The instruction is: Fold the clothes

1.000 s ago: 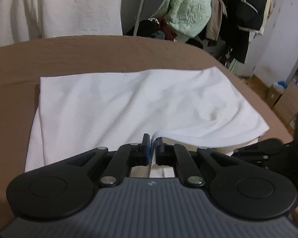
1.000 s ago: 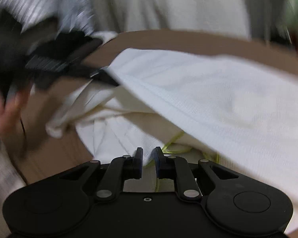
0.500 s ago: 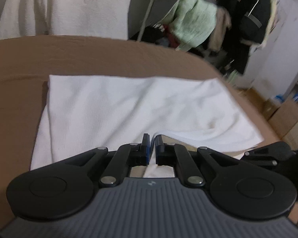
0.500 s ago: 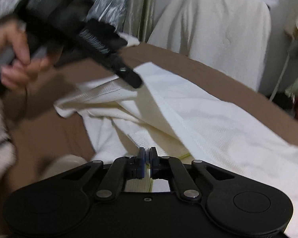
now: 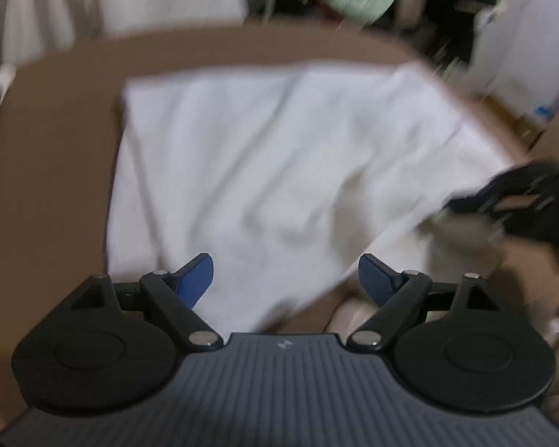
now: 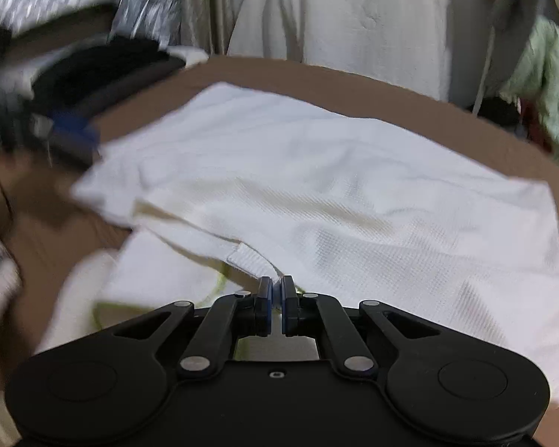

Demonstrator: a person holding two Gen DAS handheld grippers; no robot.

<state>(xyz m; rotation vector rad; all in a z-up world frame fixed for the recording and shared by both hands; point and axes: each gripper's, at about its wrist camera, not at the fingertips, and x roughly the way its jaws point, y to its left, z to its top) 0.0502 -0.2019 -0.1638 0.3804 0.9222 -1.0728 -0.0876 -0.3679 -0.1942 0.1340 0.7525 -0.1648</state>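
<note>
Both claws meet white garment (image 6: 316, 186): right claw (image 6: 275, 298) pinching.

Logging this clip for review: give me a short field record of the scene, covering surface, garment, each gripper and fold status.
surface: brown table
garment: white cloth, spread on the table, near edge folded over with layers showing
left gripper: jaws have just been opening; wide open over the cloth's near edge, pads not pressing it
right gripper: shut on the cloth's near edge
background: hanging clothes, blurred
fold status: partly folded, not finished
</note>
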